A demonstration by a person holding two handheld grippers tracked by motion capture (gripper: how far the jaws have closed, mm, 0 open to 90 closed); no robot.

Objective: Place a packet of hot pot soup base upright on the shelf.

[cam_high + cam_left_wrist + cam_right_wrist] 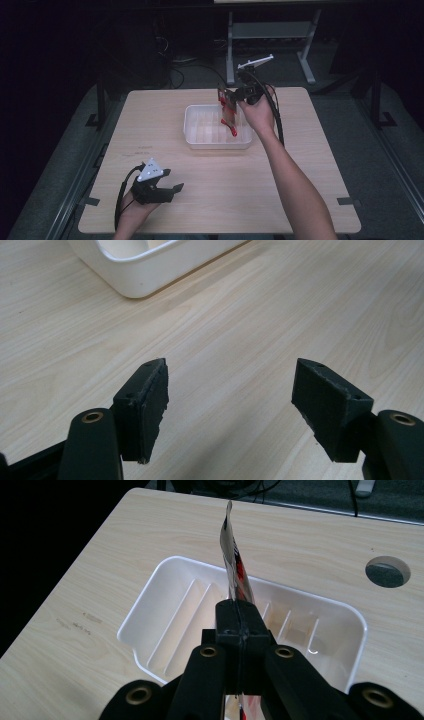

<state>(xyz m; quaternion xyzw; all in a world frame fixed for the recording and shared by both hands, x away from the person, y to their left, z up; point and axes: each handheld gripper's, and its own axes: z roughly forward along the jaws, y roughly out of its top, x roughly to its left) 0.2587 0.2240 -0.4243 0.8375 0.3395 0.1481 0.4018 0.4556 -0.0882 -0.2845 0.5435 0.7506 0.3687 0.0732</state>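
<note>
A thin, flat sachet [232, 560], printed in red, white and dark, hangs in the air above the white plastic tray [150, 597], pinched edge-on by the right gripper [239, 612], whose fingers [227, 617] are pressed together on it with no gap showing. In the right gripper view the sachet stands up from the clamp as a narrow, slightly wavy strip; in the high view the sachet [228, 111] dangles from the right gripper [239, 95] over the tray [192, 137], its lower red end [233, 132] close to or perhaps touching the tray's floor, which I cannot settle. It looks light and limp, a foil or film packet that bends under its own weight and would likely slide if held loosely; the present hold across the flat faces near one end seems the sensible one, since its edges offer little to bite on. The tray is shallow, ribbed along its floor, with rounded corners, and apart from the sachet above it nothing lies in it. It sits on the pale wooden worktop [300, 165], toward the far middle. The left gripper [165, 192] rests near the worktop's near left edge, well apart from the tray; seen along its own length, the left gripper [230, 405] has its fingers [150, 395] spread wide with bare worktop between them.
</note>
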